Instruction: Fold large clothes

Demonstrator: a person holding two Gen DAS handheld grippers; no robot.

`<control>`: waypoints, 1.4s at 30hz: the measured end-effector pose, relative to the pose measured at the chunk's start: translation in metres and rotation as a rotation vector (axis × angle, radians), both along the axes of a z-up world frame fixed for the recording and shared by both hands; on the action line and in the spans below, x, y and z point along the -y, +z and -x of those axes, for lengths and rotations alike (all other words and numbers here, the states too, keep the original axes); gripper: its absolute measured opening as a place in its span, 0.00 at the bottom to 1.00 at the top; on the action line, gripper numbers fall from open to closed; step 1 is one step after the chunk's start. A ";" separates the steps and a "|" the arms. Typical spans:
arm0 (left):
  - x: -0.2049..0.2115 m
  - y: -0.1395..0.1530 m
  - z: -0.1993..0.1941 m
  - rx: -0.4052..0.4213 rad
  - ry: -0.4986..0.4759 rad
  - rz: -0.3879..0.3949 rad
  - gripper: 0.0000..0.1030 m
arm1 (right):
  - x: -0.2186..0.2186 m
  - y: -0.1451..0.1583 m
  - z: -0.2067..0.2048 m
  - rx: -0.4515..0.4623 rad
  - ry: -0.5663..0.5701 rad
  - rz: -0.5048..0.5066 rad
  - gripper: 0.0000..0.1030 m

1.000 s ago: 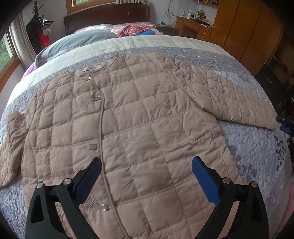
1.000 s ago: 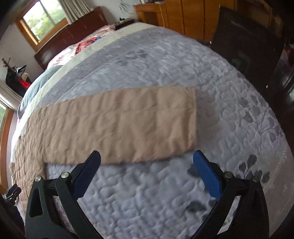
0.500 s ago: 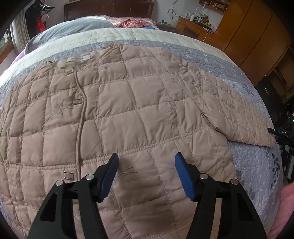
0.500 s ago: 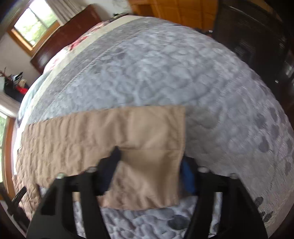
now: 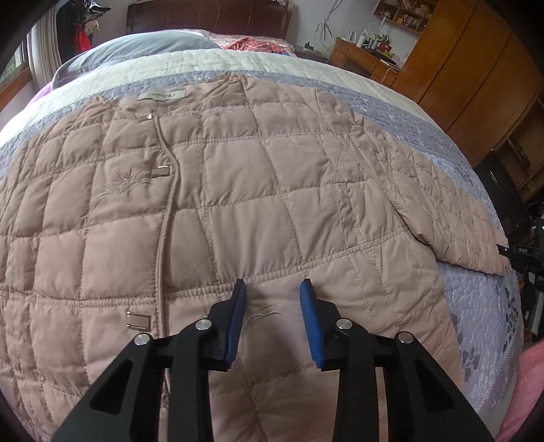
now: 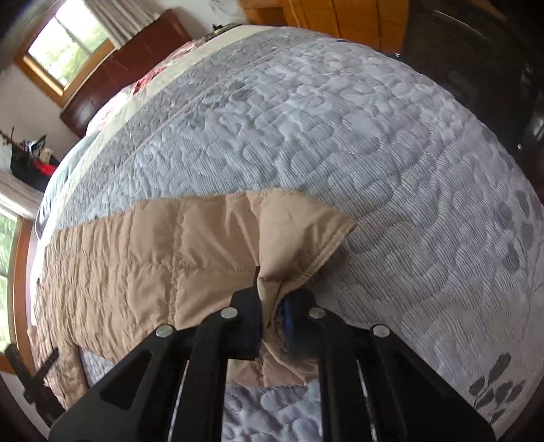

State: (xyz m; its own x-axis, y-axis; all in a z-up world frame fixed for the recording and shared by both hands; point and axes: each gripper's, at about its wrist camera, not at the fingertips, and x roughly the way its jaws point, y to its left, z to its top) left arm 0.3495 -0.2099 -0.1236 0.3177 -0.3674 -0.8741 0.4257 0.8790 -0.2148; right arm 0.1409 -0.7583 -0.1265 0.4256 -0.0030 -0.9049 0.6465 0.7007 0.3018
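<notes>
Item 1: right gripper (image 6: 272,307). We see its 2 black fingers with blue pads (image 6: 288,319) pressed together on a bunched fold at the cuff end of the sleeve (image 6: 190,258) of the beige quilted padded jacket (image 5: 238,190). The cuff corner stands lifted and creased above the pinch; the remaining sleeve lies flat, running off to the left of that view.

Item 2: left gripper (image 5: 273,289). Its 2 blue-padded fingers (image 5: 310,316) are spread a moderate way apart, with nothing between them. They sit low over the jacket's lower front, just beyond an embroidered grass motif (image 5: 263,312); we cannot tell whether the tips touch the fabric.

Item 3: the jacket. It lies spread face up across the bed, collar and woven neck label (image 5: 162,96) toward the headboard. A corded front edge (image 5: 166,217) runs down it, with 3 metal clasps (image 5: 138,320) alongside. 1 sleeve extends to the right over the cover.

Item 4: surface. A grey-lilac quilted bedspread with leaf print (image 6: 374,142) carries the jacket; a cream band (image 5: 238,64) crosses it farther up, followed by a grey pillow (image 5: 142,47) and red-patterned bedding (image 5: 251,44).

Item 5: room. Dark wooden headboard (image 5: 204,17), orange-brown wooden wardrobe (image 5: 476,57), cluttered wooden desk (image 5: 363,57), and a wood-framed window with curtains (image 6: 68,40).
</notes>
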 end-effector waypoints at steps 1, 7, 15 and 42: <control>0.000 0.001 0.000 -0.001 0.000 0.001 0.33 | -0.003 0.006 0.000 0.008 -0.010 -0.005 0.07; -0.014 0.012 0.000 -0.015 0.026 0.014 0.31 | -0.059 0.073 -0.017 0.212 0.112 -0.041 0.06; -0.048 0.037 -0.004 0.052 0.063 0.006 0.31 | -0.201 0.121 -0.115 0.277 0.442 -0.037 0.06; -0.039 0.035 -0.017 -0.097 -0.012 0.179 0.50 | -0.283 0.111 -0.125 0.211 0.578 0.144 0.32</control>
State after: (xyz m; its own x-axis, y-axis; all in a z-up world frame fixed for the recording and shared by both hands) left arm 0.3663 -0.1711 -0.0888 0.2298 -0.5229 -0.8208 0.4056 0.8181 -0.4076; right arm 0.2662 -0.4754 -0.0157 0.5638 0.1652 -0.8092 0.0888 0.9620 0.2582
